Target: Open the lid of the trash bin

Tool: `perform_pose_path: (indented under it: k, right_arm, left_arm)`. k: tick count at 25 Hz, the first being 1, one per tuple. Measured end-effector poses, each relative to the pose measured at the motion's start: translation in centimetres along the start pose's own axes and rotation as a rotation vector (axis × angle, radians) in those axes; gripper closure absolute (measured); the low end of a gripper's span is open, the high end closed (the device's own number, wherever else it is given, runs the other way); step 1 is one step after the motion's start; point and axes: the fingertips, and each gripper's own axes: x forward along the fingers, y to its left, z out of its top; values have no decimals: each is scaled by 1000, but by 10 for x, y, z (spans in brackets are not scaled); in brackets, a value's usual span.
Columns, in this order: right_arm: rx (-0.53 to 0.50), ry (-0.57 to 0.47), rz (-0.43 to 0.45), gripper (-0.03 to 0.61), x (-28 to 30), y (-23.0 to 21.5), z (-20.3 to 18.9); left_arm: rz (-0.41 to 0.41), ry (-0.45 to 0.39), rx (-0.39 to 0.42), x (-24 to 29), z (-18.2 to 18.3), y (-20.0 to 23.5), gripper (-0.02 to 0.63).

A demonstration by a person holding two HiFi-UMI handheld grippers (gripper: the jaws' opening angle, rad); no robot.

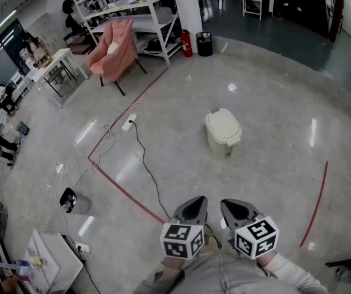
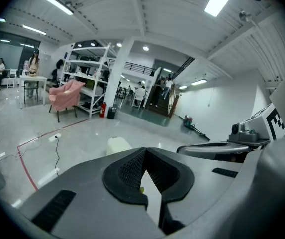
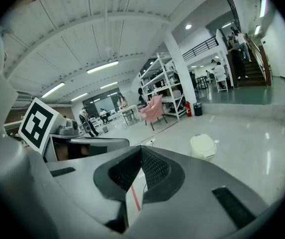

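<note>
Trouble could start with the bin (image 1: 223, 132) itself. It sits on the shiny floor well ahead of me, out in the open, with its lid (image 1: 222, 121) down flat. It looks small and light, so I think a hard push on the lid could make it slide or fall over. Both claws are far from it, held low and side by side near the body. The left claw (image 1: 195, 206) is clenched with nothing in it, and the right claw (image 1: 231, 207) is clenched and empty too. If I reach the lid with them like that, I may only bump it and not lift it, so one has to open or hook under the front lip. A black cord (image 1: 147, 167) lies on the floor off to the left, near a red line (image 1: 123, 188). If the walk drifts that way, a foot could catch on it.
</note>
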Motion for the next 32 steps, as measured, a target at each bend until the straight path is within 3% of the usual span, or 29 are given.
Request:
perform_pose_path:
  k: [10, 25, 32]
  right_arm:
    - [-34, 0, 46, 580, 65, 5, 32]
    - [-74, 75, 128, 580, 137, 15, 43]
    - [-65, 64, 145, 580, 206, -5, 81]
  left_arm:
    - [24, -16, 19, 18, 32, 53, 609]
    - [112, -13, -56, 27, 42, 124, 609]
    - [158, -12, -54, 57, 79, 184, 610]
